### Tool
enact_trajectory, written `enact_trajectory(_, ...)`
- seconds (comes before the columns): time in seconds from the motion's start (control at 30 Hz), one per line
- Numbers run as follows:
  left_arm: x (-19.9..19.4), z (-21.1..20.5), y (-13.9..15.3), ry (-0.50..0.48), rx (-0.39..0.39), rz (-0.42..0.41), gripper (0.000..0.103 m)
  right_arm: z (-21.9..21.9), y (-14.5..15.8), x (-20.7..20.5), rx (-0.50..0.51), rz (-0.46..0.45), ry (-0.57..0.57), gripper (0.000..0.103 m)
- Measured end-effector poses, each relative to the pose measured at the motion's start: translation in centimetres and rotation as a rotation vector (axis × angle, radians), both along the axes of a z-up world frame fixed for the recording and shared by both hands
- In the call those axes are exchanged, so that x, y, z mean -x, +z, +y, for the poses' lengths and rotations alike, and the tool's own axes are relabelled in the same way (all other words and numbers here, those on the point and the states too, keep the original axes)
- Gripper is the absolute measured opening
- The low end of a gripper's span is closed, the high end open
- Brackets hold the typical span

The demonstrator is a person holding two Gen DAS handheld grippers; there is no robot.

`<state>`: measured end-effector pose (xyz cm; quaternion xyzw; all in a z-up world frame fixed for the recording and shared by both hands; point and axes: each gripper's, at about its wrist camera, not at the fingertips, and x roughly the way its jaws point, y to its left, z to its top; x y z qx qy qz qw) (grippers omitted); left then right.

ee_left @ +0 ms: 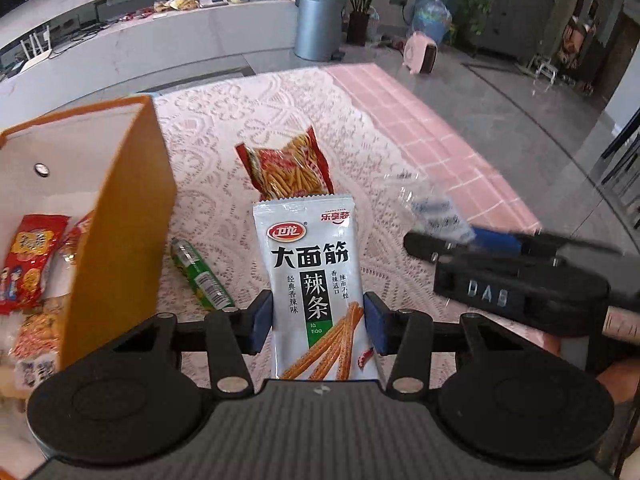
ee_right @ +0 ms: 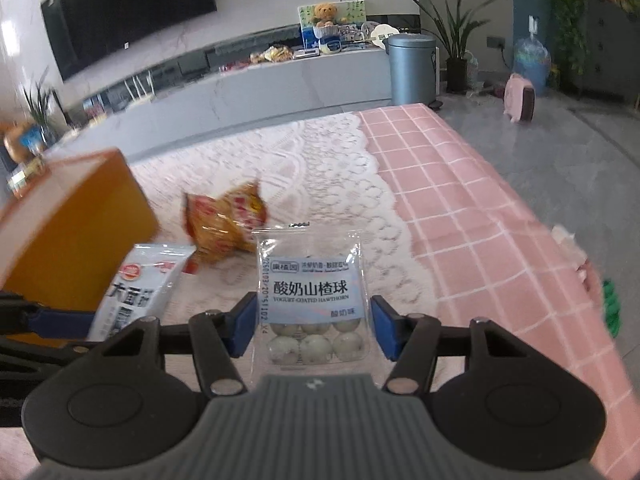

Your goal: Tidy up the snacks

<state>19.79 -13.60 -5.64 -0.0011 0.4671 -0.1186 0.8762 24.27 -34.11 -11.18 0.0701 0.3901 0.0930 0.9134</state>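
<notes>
My left gripper (ee_left: pixel 318 322) is shut on a white latiao snack packet (ee_left: pixel 310 276), held above the table; the packet also shows in the right wrist view (ee_right: pixel 136 288). My right gripper (ee_right: pixel 312 322) is shut on a clear bag of yogurt hawthorn balls (ee_right: pixel 314 300), seen blurred in the left wrist view (ee_left: pixel 432 208). An orange box (ee_left: pixel 120 216) stands at the left and holds several snack packs (ee_left: pixel 32 256). A red-and-yellow snack bag (ee_left: pixel 288 168) and a green stick pack (ee_left: pixel 202 276) lie on the lace cloth.
The table has a white lace cloth (ee_left: pixel 224 128) over a pink checked cloth (ee_right: pixel 460 200). A grey bin (ee_right: pixel 412 68), a TV counter (ee_right: pixel 240 92) and plants stand beyond the table's far edge. The right gripper's body (ee_left: pixel 516 284) is close on the left gripper's right.
</notes>
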Motion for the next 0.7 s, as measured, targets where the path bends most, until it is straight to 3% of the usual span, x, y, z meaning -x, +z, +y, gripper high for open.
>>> enact_trajectory(0.1, 1.1, 1.1, 1.4, 0.013, 0.017, -0.030, 0.054, 1.2, 0.9, 1.7, -0.039, 0.008, -0.008, 0.058)
enact_trajectory(0.4, 4.2, 5.2, 5.0, 0.051, 0.064, -0.104, 0.054, 6.4, 3.8, 6.8, 0.028, 0.010, 0.062, 0.058)
enact_trajectory(0.7, 6.2, 10.9, 8.7, 0.080, 0.073, -0.175, 0.054, 11.8, 8.2, 10.8, 0.072, -0.064, 0.179, 0.058)
